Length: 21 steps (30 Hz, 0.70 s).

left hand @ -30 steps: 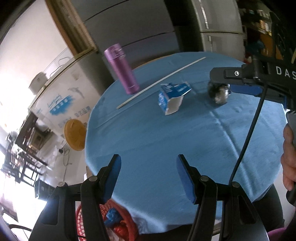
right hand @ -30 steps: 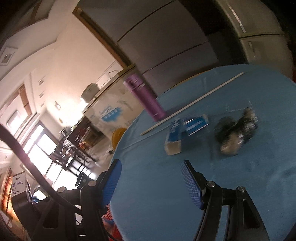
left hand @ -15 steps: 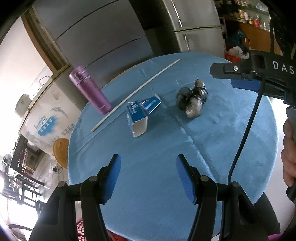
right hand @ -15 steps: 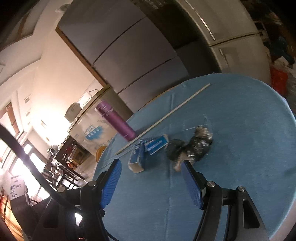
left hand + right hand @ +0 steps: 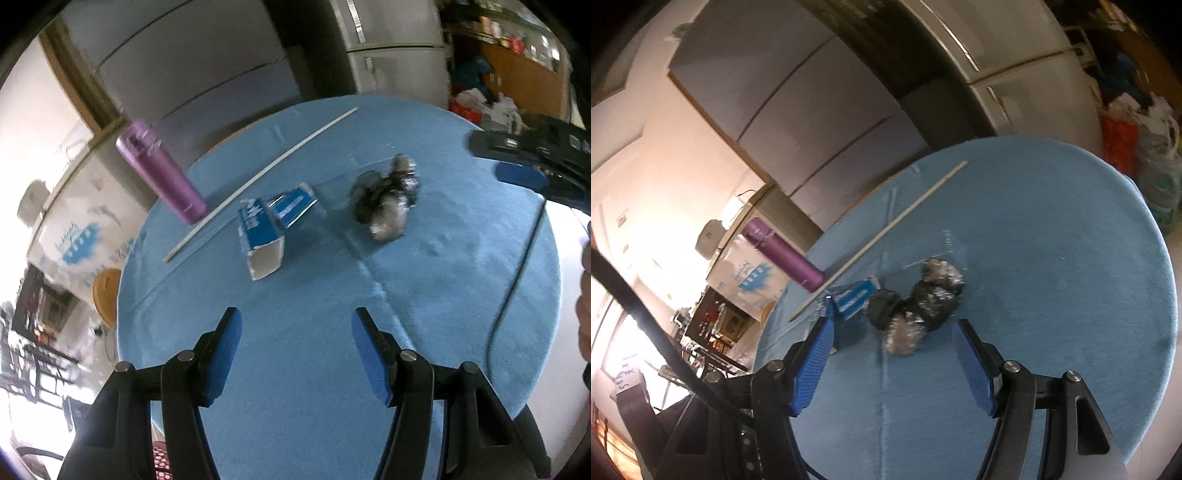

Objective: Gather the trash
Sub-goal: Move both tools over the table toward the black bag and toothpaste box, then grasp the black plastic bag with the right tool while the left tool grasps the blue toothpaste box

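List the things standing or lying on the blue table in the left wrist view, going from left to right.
purple bottle → blue and white carton → crumpled dark wrapper. The long white stick crosses above the first two, so it is left out.

Blue carton (image 5: 264,236) and crumpled wrapper (image 5: 386,210) on blue table (image 5: 443,295).

Crumpled dark wrapper (image 5: 918,306) lies beside opened blue carton (image 5: 267,230).

No legible text; print on blue carton (image 5: 264,236) too blurred to read.
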{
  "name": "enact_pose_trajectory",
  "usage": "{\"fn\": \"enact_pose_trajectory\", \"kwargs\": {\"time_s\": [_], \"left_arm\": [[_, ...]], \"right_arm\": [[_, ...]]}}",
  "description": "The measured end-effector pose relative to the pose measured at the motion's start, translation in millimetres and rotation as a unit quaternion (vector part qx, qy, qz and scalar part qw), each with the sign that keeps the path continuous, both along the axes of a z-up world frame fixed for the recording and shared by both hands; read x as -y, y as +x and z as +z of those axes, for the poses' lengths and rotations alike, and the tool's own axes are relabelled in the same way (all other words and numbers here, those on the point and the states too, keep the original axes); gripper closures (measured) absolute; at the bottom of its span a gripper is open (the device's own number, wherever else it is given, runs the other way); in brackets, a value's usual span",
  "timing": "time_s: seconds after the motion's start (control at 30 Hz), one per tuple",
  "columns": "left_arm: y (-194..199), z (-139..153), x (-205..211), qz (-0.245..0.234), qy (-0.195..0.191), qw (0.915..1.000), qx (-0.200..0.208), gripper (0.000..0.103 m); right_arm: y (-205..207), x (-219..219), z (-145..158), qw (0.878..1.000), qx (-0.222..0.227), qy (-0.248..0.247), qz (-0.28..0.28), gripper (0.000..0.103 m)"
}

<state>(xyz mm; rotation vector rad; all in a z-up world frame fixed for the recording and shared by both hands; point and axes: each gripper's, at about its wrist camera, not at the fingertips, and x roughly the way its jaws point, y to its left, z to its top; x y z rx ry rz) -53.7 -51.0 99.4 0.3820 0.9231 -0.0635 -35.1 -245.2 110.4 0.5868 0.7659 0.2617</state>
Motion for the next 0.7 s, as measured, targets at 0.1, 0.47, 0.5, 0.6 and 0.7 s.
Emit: {"fn": "enact_pose_trajectory", "kwargs": {"time_s": [0.1,0.47,0.5,0.6,0.7], "left_arm": [[14.5,-2.3,-18.9,0.025,-0.005,0.9997,-0.003,0.040],[95.7,-6.1,-91.2,0.080,-0.096,0.9914,-0.039,0.040],[102.3,-8.5,-95.1,0.086,-0.106,0.9894,-0.048,0.040],[122.1,-14.2,-97.4,0.084,-0.146,0.9834,-0.067,0.040],[137.4,-21.2,-86.4,0.072,-0.167,0.9800,-0.080,0.040]], "right_arm": [[11.8,11.6,-12.1,0.999,-0.029,0.008,-0.013,0.032],[72.3,12.4,-52.0,0.991,-0.106,0.077,-0.011,0.032],[77.3,9.2,-54.9,0.990,-0.113,0.080,-0.009,0.032],[88.8,-0.1,-64.7,0.987,-0.132,0.087,-0.008,0.032],[94.9,-8.7,-71.6,0.985,-0.144,0.096,-0.006,0.032]]}}
